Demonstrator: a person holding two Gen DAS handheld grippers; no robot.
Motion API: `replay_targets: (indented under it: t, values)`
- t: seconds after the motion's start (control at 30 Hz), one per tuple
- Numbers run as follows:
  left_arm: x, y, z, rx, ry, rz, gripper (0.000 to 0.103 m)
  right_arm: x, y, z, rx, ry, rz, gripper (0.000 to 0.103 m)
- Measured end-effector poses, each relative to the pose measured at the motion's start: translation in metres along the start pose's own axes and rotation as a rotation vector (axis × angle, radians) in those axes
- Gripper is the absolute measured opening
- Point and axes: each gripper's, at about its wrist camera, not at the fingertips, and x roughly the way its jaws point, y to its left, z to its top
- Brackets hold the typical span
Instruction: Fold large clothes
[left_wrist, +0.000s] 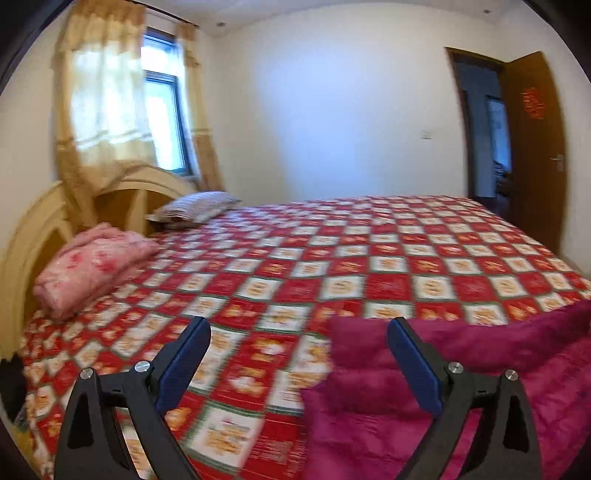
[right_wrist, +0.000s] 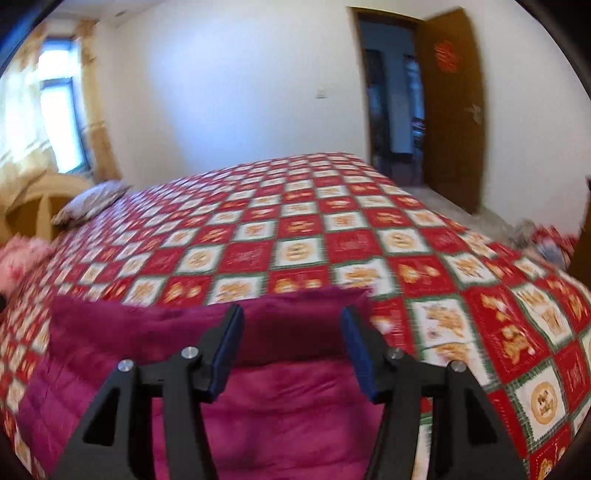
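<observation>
Magenta garment (right_wrist: 280, 398) on bed (right_wrist: 332, 229), under open right gripper (right_wrist: 291, 328)

Bed with red-and-white checked quilted cover (left_wrist: 369, 258): magenta quilted padded garment (right_wrist: 295, 387) at near edge (partly folded); folded pink floral blanket (left_wrist: 92, 266) and striped grey pillow (left_wrist: 195, 208) by cream arched headboard (left_wrist: 33, 236).
</observation>
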Motion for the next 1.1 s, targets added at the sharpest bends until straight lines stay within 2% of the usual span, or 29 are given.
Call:
replay_targets:
  t: [0.17,0.27,0.33,0.47,0.6,0.67,1.1]
  values:
    - [0.013,-0.048,-0.006,0.091,0.027,-0.029,0.097,0.016,0.057,-0.012,-0.125,0.063,0.081,0.058]
    - [0.029,-0.071,-0.009,0.134,0.048,-0.048,0.097,0.032,0.081,-0.021,-0.188,0.085,0.088,0.058]
    - [0.042,-0.082,-0.011,0.159,0.06,-0.028,0.097,0.049,0.087,-0.023,-0.204,0.11,0.079,0.057]
    - [0.08,-0.093,-0.017,0.189,0.124,-0.006,0.097,0.072,0.08,-0.025,-0.19,0.131,0.047,0.055]
    - [0.118,-0.093,-0.033,0.141,0.23,-0.022,0.097,0.09,0.065,-0.032,-0.129,0.17,0.059,0.055]
    - [0.129,-0.092,-0.04,0.111,0.258,-0.032,0.097,0.092,0.063,-0.034,-0.112,0.177,0.074,0.055]
    - [0.151,-0.091,-0.053,0.061,0.301,-0.048,0.097,0.116,0.059,-0.038,-0.07,0.21,0.099,0.056]
